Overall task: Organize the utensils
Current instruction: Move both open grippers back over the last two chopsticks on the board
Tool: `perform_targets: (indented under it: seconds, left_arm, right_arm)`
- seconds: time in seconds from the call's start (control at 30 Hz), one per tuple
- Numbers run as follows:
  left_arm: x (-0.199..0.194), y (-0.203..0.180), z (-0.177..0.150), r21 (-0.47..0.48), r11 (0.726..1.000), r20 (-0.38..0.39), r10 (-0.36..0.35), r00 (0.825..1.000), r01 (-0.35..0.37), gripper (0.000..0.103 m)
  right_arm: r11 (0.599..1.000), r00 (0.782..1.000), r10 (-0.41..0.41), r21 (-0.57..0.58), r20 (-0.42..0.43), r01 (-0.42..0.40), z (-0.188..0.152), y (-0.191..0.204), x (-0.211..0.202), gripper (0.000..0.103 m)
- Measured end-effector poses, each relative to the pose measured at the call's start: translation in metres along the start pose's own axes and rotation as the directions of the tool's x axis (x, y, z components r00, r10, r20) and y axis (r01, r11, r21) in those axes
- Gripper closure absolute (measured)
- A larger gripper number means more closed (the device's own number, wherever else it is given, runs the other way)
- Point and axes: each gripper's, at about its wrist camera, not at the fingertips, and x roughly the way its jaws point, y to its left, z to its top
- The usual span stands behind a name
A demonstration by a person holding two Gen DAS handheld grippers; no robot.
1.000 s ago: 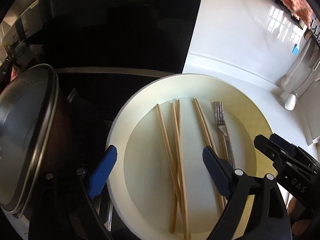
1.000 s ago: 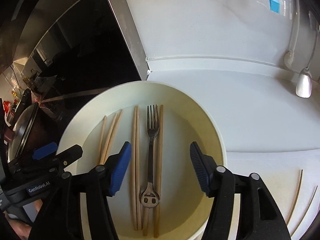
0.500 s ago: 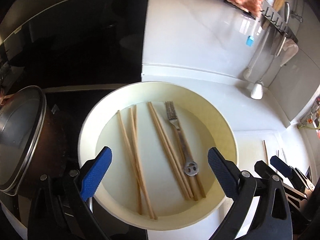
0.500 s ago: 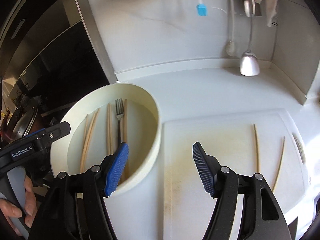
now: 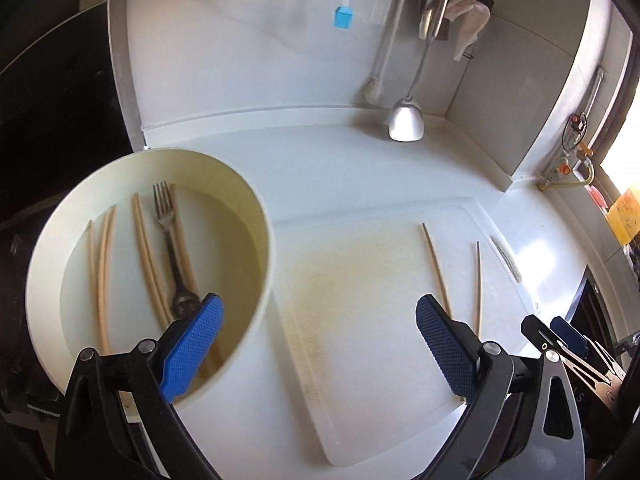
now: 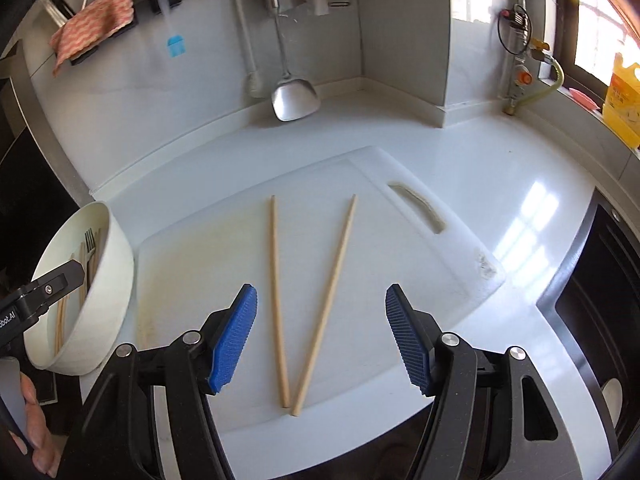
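A cream bowl point(image 5: 262, 248) at the left holds several wooden chopsticks point(image 5: 104, 264) and a metal fork point(image 5: 170, 236); it also shows in the right wrist view point(image 6: 116, 276). Two loose chopsticks point(image 6: 276, 296) point(image 6: 330, 300) lie in a V on the white cutting board point(image 6: 208, 248); in the left wrist view they are at the board's right point(image 5: 436, 268). My right gripper point(image 6: 320, 336) is open and empty just above their near ends. My left gripper point(image 5: 318, 344) is open and empty, its left finger over the bowl's near rim.
A steel spatula point(image 6: 294, 98), a blue brush point(image 6: 176, 46) and a checked cloth point(image 6: 94, 24) hang on the back wall. A yellow bottle point(image 6: 622, 96) stands on the sill at right. A dark hob point(image 5: 52, 120) lies left of the bowl. A dark counter edge point(image 6: 600, 300) is at right.
Both grippers have swung right, away from over the bowl. The cutting board and its two loose chopsticks have come into the middle of the right wrist view. Both stay open and empty.
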Motion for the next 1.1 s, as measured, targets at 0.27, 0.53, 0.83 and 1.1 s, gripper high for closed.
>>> perform_targets:
  seconds: [0.27,0.53,0.83,1.1]
  left_arm:
    - [0.024,-0.056,-0.028,-0.087,0.991,-0.021,0.103,0.994,-0.104,0.007]
    - [0.029,-0.084,-0.046,-0.148,0.971,0.021,0.192,0.981,-0.187,0.007]
    - [0.046,-0.073,-0.046,-0.141,0.973,0.042,0.193,0.980,-0.185,0.007]
    - [0.062,-0.060,-0.050,-0.155,0.976,0.052,0.164,0.985,-0.155,0.007]
  right_arm:
    - [0.995,0.996,0.090,-0.048,0.005,-0.090,-0.002,-0.056,0.026,0.039]
    - [0.976,0.982,0.188,-0.112,0.012,-0.186,-0.006,-0.066,0.051,0.039]
    - [0.985,0.985,0.164,-0.061,0.054,-0.160,-0.010,-0.053,0.066,0.039]
    - [0.989,0.990,0.114,-0.108,0.079,-0.105,-0.023,-0.029,0.076,0.039]
